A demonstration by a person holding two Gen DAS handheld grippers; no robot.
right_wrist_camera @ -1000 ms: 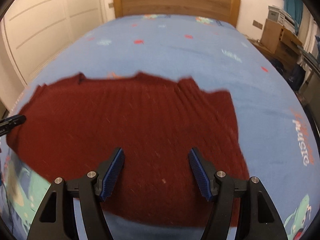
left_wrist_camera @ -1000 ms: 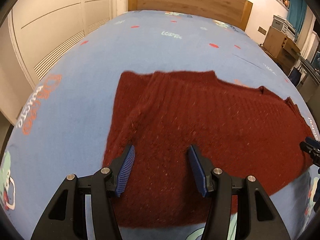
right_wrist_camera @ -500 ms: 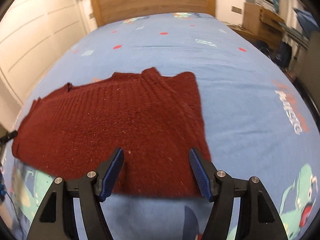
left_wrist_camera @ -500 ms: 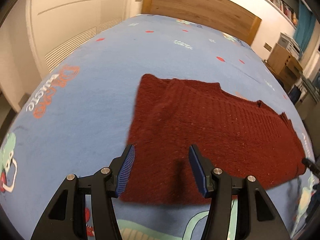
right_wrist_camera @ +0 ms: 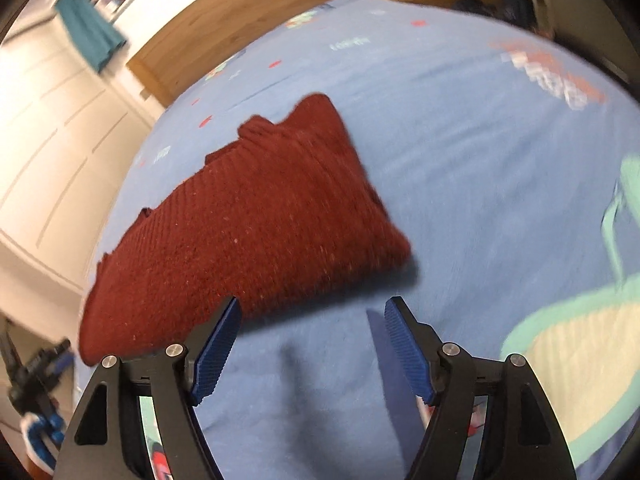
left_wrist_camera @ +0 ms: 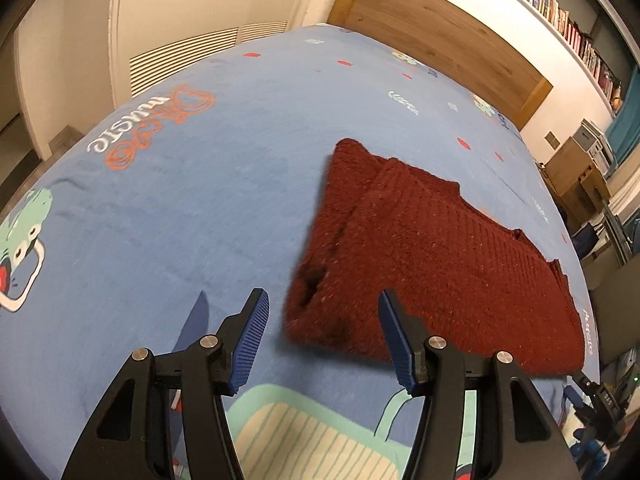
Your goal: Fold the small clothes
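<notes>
A dark red knitted sweater [left_wrist_camera: 440, 256] lies flat on the blue bedspread [left_wrist_camera: 192, 184], folded into a rough rectangle. My left gripper [left_wrist_camera: 322, 316] hovers open over its near left corner, nothing between the blue pads. In the right wrist view the same sweater [right_wrist_camera: 256, 224] spreads to the upper left. My right gripper [right_wrist_camera: 312, 330] stands over bare bedspread just off the sweater's near right corner; its jaws are opening and hold nothing.
The bedspread [right_wrist_camera: 480, 152] carries cartoon prints and lettering. A wooden headboard [left_wrist_camera: 440, 32] closes the far end, white wardrobe doors [left_wrist_camera: 200, 12] stand at the left, cardboard boxes [left_wrist_camera: 576, 172] at the right. The other gripper [right_wrist_camera: 36, 364] shows at the left edge.
Both grippers have pulled outward from over the sweater's middle: the left toward its left corner, the right toward its right corner and rolled. The right jaws have widened slightly.
</notes>
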